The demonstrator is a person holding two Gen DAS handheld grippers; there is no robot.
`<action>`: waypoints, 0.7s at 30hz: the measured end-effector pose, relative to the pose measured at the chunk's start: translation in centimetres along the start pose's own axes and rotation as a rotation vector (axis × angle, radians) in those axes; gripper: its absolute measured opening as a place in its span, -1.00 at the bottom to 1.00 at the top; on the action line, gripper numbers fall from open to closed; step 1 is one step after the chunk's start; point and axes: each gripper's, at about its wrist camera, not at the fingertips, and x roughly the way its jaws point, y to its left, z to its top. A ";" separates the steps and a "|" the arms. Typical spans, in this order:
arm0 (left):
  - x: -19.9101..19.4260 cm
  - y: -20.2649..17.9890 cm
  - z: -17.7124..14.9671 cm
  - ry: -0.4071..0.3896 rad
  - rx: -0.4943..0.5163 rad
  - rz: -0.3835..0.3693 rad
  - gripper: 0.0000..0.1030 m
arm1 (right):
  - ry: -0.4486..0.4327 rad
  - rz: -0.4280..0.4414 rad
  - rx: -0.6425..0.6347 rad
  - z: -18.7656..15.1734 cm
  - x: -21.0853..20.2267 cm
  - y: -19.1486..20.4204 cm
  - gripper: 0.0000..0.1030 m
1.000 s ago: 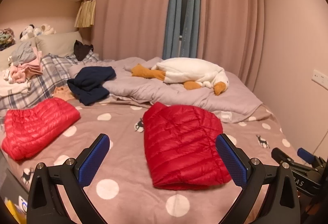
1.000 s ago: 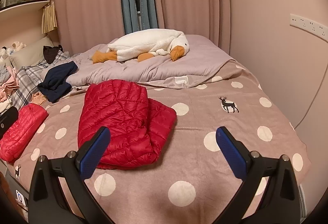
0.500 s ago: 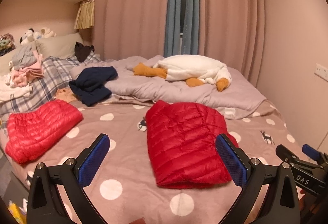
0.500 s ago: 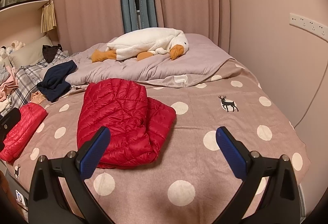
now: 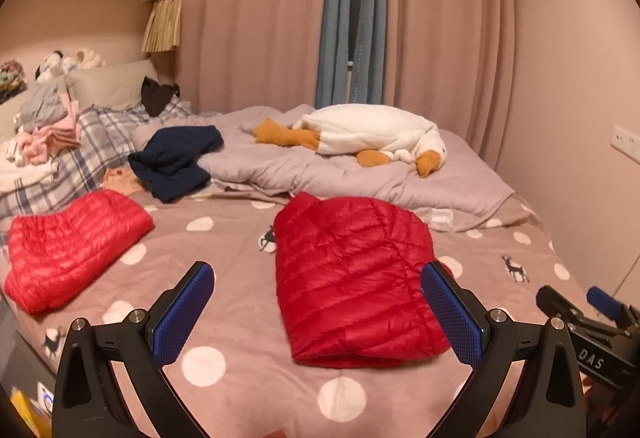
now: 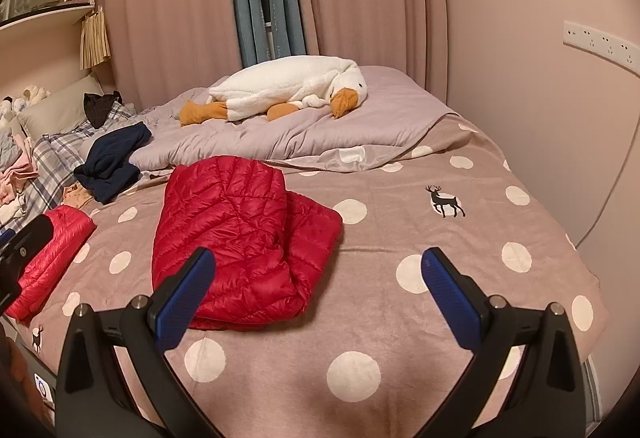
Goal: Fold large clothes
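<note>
Left wrist view shows the left gripper with fingers spread wide and empty, held above the bed, where a folded red down jacket lies on the dotted blanket; a second red jacket lies well apart, near the bed's left edge. Right gripper is likewise released, holding nothing. Both red pieces look already folded, so the step in hand seems a pause between garments; next likely calls for reaching the crumpled navy garment beyond
</note>
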 end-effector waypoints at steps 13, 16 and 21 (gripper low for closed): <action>0.4 -0.3 -0.1 0.005 0.025 -0.010 0.98 | -0.018 -0.021 0.021 0.2 0.0 -0.3 0.99; 0.4 -0.1 -0.1 0.002 0.023 -0.003 0.98 | -0.057 -0.024 0.003 0.3 -0.6 0.2 0.99; 0.7 -0.1 -0.2 0.015 0.020 0.020 0.98 | -0.082 -0.069 -0.048 0.3 -0.9 1.3 0.99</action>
